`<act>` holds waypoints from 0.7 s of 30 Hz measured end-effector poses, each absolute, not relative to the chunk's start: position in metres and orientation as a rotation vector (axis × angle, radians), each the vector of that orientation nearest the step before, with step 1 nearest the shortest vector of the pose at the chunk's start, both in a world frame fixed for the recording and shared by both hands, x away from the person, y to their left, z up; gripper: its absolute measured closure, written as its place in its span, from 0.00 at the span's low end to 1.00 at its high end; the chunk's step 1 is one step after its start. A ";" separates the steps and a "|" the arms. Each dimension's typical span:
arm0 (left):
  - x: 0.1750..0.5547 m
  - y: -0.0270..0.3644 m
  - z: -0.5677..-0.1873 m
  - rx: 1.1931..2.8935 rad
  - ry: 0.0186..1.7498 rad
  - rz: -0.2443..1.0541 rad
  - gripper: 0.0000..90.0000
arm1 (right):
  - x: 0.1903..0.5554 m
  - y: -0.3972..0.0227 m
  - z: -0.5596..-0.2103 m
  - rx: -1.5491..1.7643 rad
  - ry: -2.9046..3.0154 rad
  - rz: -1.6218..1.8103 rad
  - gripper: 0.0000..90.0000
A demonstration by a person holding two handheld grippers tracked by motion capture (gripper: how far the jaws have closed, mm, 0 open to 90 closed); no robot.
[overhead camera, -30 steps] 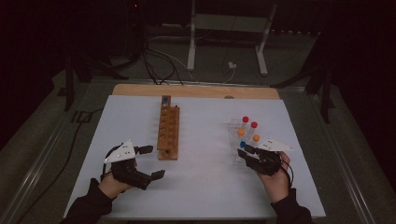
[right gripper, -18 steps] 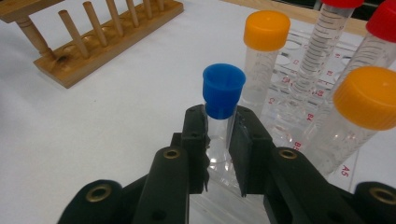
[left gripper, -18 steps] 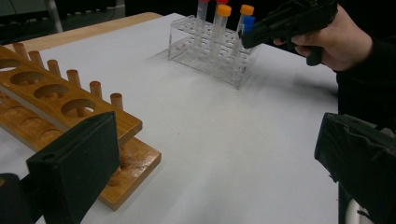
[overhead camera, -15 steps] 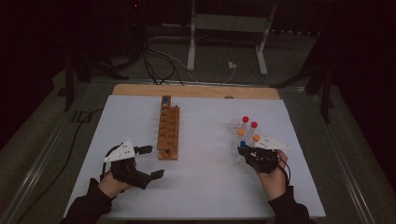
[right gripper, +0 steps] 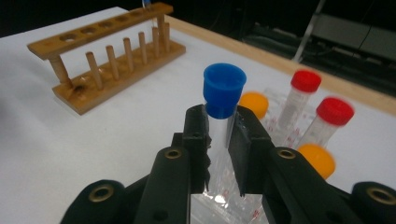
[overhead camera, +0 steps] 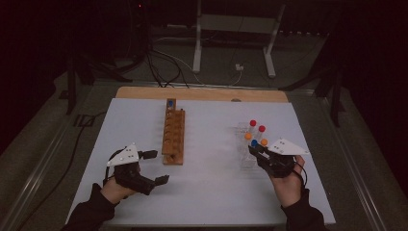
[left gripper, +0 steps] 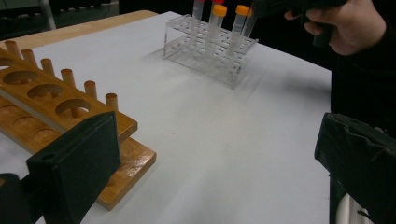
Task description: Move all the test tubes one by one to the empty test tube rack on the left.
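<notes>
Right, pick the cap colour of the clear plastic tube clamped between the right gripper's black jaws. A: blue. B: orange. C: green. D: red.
A: in the right gripper view the right gripper has its jaws closed on the clear plastic tube with the blue cap, while the red-capped tubes and orange-capped tubes stand apart behind it in the clear plastic rack.

The blue-capped tube's (right gripper: pixel 223 100) lower end is hidden behind the right hand-held gripper (right gripper: pixel 218 135), which blurs the caps beyond.
</notes>
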State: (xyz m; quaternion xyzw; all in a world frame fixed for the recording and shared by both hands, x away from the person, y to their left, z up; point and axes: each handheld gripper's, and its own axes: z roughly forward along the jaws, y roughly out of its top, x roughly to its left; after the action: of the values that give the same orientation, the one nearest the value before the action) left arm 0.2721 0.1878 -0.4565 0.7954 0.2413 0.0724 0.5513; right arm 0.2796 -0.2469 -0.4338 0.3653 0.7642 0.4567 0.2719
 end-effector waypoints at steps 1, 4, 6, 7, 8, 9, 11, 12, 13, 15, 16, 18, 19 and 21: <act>0.272 0.188 -0.456 1.881 0.572 0.171 0.01 | 0.277 -0.246 -0.430 0.971 2.049 1.231 0.85; 0.272 0.187 -0.456 1.884 0.570 0.166 0.01 | 0.273 -0.243 -0.425 0.944 2.039 1.241 0.85; 0.272 0.186 -0.456 1.887 0.569 0.163 0.01 | 0.270 -0.240 -0.422 0.925 2.037 1.246 0.85; 0.272 0.185 -0.455 1.889 0.564 0.161 0.01 | 0.268 -0.238 -0.421 0.916 2.042 1.252 0.85; 0.271 0.185 -0.455 1.890 0.562 0.162 0.01 | 0.267 -0.237 -0.421 0.909 2.044 1.255 0.85; 0.271 0.184 -0.455 1.890 0.562 0.161 0.01 | 0.267 -0.235 -0.420 0.904 2.051 1.265 0.85; 0.271 0.183 -0.454 1.890 0.556 0.161 0.01 | 0.265 -0.231 -0.420 0.894 2.072 1.292 0.85; 0.271 0.182 -0.454 1.892 0.554 0.155 0.01 | 0.264 -0.229 -0.420 0.888 2.080 1.299 0.85; 0.271 0.181 -0.454 1.891 0.552 0.153 0.01 | 0.263 -0.227 -0.421 0.881 2.095 1.307 0.85; 0.271 0.180 -0.454 1.892 0.549 0.150 0.01 | 0.262 -0.221 -0.423 0.869 2.120 1.316 0.85; 0.271 0.179 -0.453 1.895 0.546 0.148 0.01 | 0.262 -0.219 -0.424 0.862 2.134 1.321 0.85; 0.271 0.177 -0.452 1.896 0.536 0.141 0.01 | 0.260 -0.214 -0.427 0.856 2.158 1.328 0.85; 0.272 0.175 -0.451 1.896 0.536 0.143 0.01 | 0.260 -0.211 -0.428 0.845 2.169 1.327 0.85; 0.272 0.173 -0.450 1.892 0.530 0.134 0.01 | 0.259 -0.206 -0.432 0.842 2.193 1.331 0.85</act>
State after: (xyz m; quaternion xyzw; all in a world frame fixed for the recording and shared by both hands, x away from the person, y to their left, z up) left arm 0.2723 0.1726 -0.4497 0.8004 0.2244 0.0568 0.5529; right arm 0.2593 -0.2064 -0.4315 0.3042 0.7925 0.4811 0.2191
